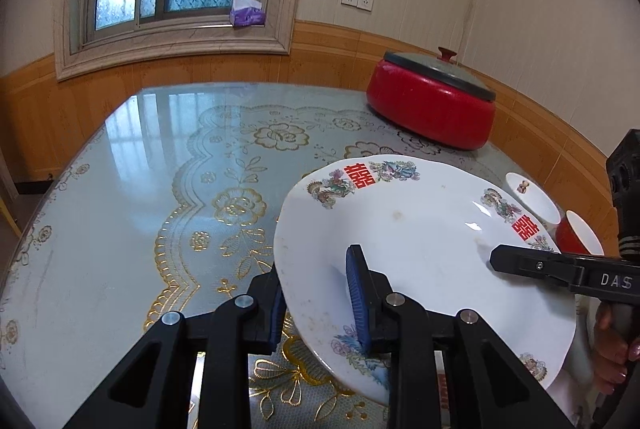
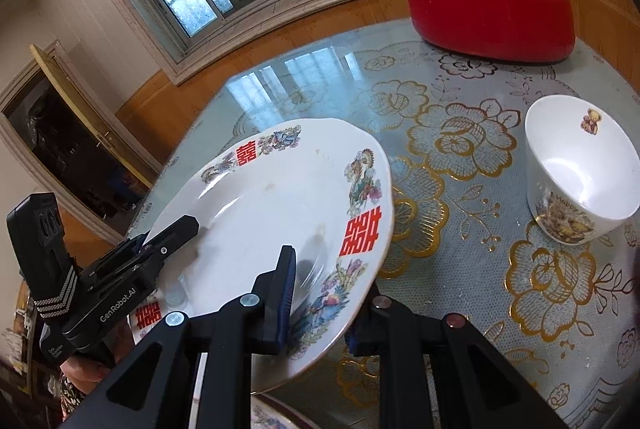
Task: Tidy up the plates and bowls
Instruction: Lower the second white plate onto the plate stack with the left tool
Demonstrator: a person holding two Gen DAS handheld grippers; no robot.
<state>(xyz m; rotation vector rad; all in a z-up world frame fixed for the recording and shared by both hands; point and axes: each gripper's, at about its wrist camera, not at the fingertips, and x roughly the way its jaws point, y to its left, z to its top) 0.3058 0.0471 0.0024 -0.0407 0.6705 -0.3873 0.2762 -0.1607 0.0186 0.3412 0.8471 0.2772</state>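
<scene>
Both grippers are clamped on the same big white ceramic plate with red double-happiness characters and dragon-and-phoenix prints (image 1: pixel 420 245). The left gripper (image 1: pixel 320 305) pinches its near-left rim, and the right gripper (image 2: pixel 320 297) grips the near-right rim. The plate is tilted and held clear above the glass-topped table with the gold floral cloth (image 1: pixel 160 169). Just right of it sits a white teddy-bear bowl (image 2: pixel 580 169), with a red-sided bowl (image 1: pixel 580 235) beside that. At the far right sits a red round pot with a grey lid (image 1: pixel 432 101).
</scene>
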